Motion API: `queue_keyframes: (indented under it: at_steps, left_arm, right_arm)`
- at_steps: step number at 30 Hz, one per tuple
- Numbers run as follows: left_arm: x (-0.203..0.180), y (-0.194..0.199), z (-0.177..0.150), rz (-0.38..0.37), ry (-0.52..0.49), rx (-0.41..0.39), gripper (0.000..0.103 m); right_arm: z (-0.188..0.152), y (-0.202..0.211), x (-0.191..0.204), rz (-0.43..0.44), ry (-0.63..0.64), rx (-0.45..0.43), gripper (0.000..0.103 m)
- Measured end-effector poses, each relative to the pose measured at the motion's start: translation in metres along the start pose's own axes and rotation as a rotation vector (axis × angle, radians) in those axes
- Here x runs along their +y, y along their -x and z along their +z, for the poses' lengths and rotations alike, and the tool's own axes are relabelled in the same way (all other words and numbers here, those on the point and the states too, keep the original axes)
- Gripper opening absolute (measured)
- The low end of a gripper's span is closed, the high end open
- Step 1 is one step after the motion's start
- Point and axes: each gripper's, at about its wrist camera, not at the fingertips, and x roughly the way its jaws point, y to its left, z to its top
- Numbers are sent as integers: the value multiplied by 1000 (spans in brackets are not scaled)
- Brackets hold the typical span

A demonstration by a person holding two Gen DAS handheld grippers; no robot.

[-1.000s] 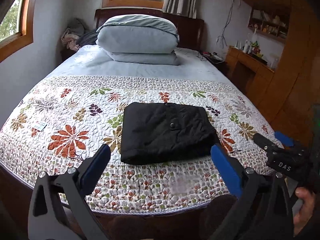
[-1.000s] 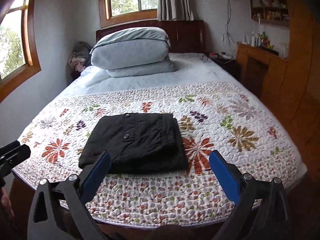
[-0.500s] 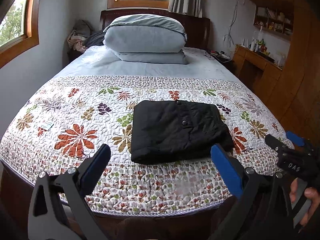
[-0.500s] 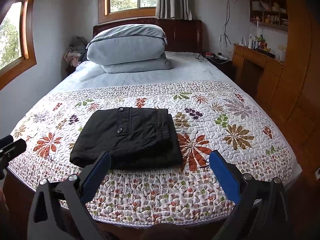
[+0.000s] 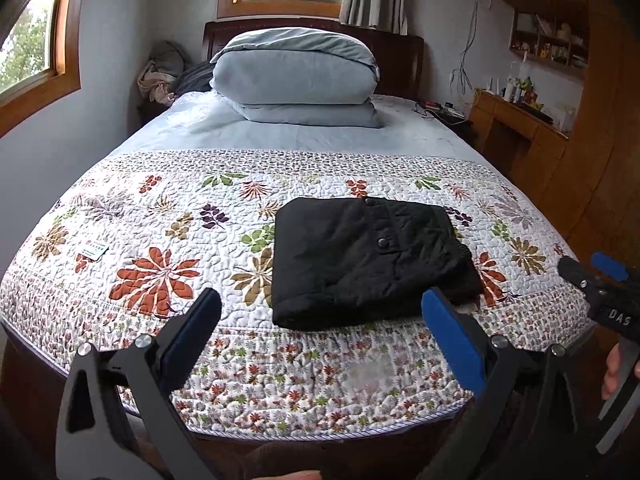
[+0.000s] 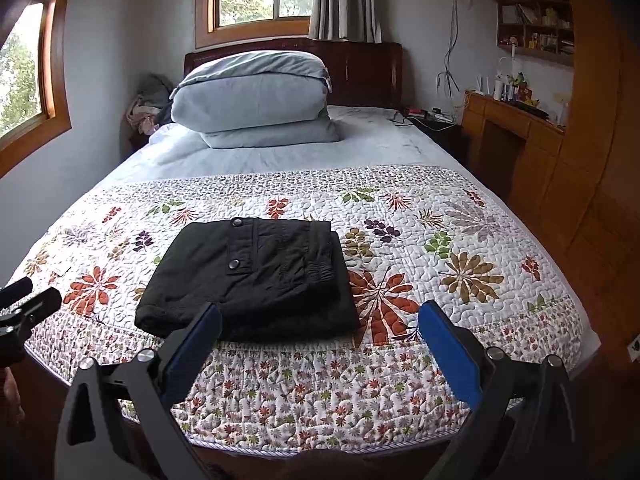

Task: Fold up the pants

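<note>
- Left gripper: jaws spread wide, nothing between them; its blue pads hang in the air over the near edge of the bed, clear of the cloth.
- Right gripper: jaws likewise wide apart and empty; it sits off the foot of the bed, to the right of the left one, and shows at the far right of the left wrist view with fingers of a hand on its handle.
- Pants: black, folded into a compact rectangle, two snap buttons facing up; they lie flat on the floral quilt near the foot of the bed, just beyond both grippers and touched by neither.
- Farther up: pale blue sheet; a folded blue duvet stacked on a pillow against the dark headboard.
- To the right: a wooden desk with small items on it; windows behind and to the left.
</note>
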Motion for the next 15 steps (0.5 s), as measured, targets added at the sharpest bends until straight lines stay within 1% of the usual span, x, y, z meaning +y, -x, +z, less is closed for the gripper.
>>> queue_keyframes:
  at_steps: [9,15]
  left_arm:
    - [0,-1,-3,-3,-20,-3,100]
    - [4,-2,-2,-12,0,-9,100]
  right_arm:
    - [1,0,-3,26,-12,2,100]
    - [1,0,-4,48,-30,9,100]
